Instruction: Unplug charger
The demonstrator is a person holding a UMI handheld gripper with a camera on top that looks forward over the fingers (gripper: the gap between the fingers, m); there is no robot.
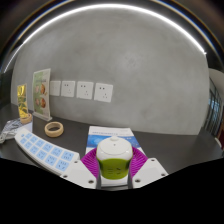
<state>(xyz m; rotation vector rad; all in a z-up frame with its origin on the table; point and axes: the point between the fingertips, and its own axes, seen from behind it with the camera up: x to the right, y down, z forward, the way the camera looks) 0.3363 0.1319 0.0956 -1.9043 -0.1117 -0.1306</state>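
Clamped on a green-and-white charger point(112, 160), probably.
Gripper point(112, 168) fingers pinching both sides, likely for pulling it free; wall sockets point(85, 90) well beyond.

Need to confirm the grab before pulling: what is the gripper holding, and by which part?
The gripper is shut on the white and green charger, with both pads pressed against its left and right sides, low on its green body.
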